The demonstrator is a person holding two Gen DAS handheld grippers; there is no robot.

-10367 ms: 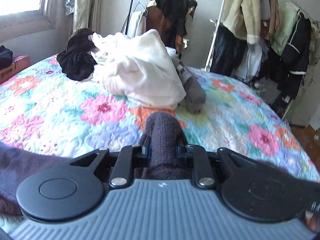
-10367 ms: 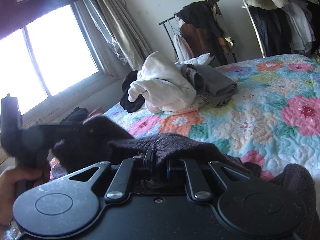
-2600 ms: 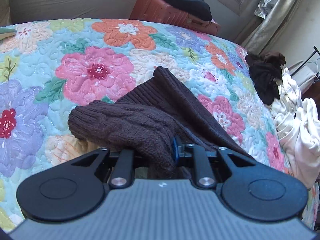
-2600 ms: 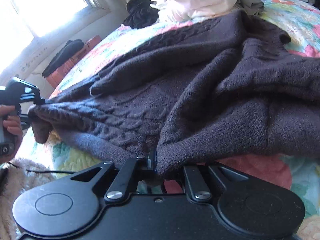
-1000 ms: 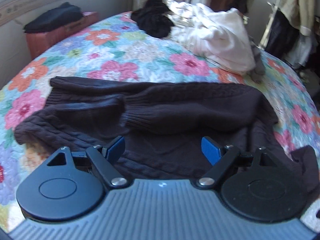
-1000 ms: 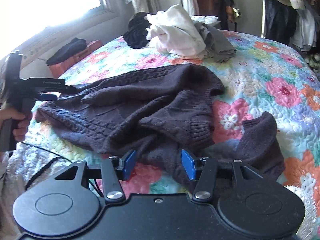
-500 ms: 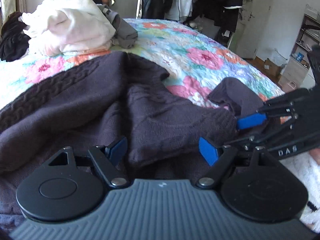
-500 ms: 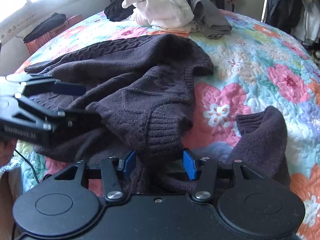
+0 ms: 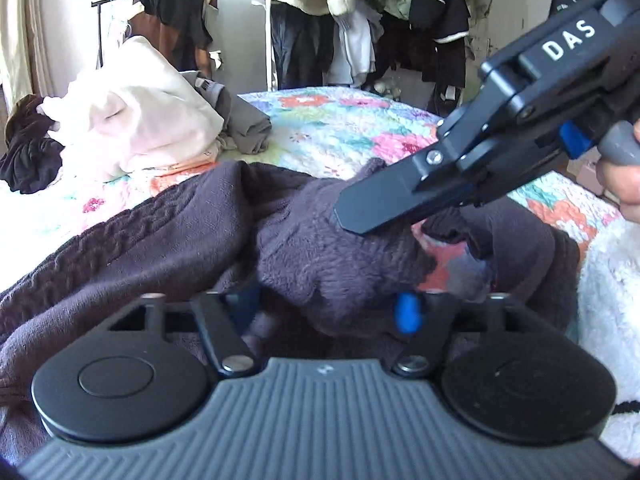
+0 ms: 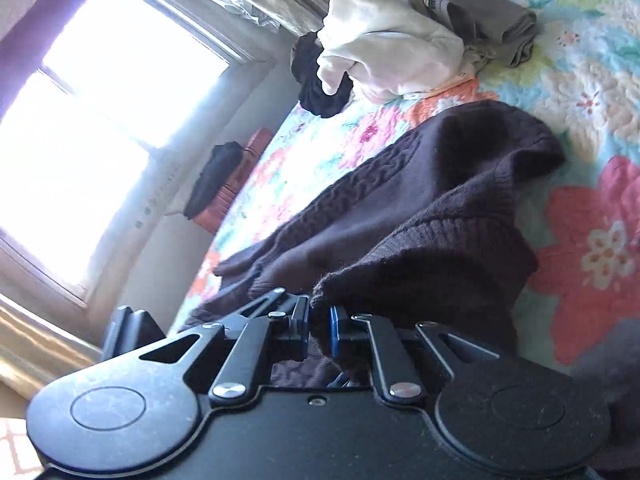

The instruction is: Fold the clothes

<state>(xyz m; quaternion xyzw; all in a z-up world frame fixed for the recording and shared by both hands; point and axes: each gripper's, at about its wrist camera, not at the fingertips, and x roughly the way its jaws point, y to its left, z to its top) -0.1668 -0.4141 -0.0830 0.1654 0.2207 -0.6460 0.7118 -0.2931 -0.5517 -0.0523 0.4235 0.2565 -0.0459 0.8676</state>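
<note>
While the dark brown cable-knit sweater lies rumpled across the floral quilt of the bed, the right tongs are pressed together on a ribbed edge of it, pinching a fold that is raised off the quilt. In the left wrist view those right tongs reach in from the right, tips against the bunched knit. The left tongs stand spread, with a mound of sweater lying between their blue pads. Beyond the sweater, a heap of white clothes rests beside a folded grey garment, with a black garment just behind. Hanging clothes fill a rack by the wall.
</note>
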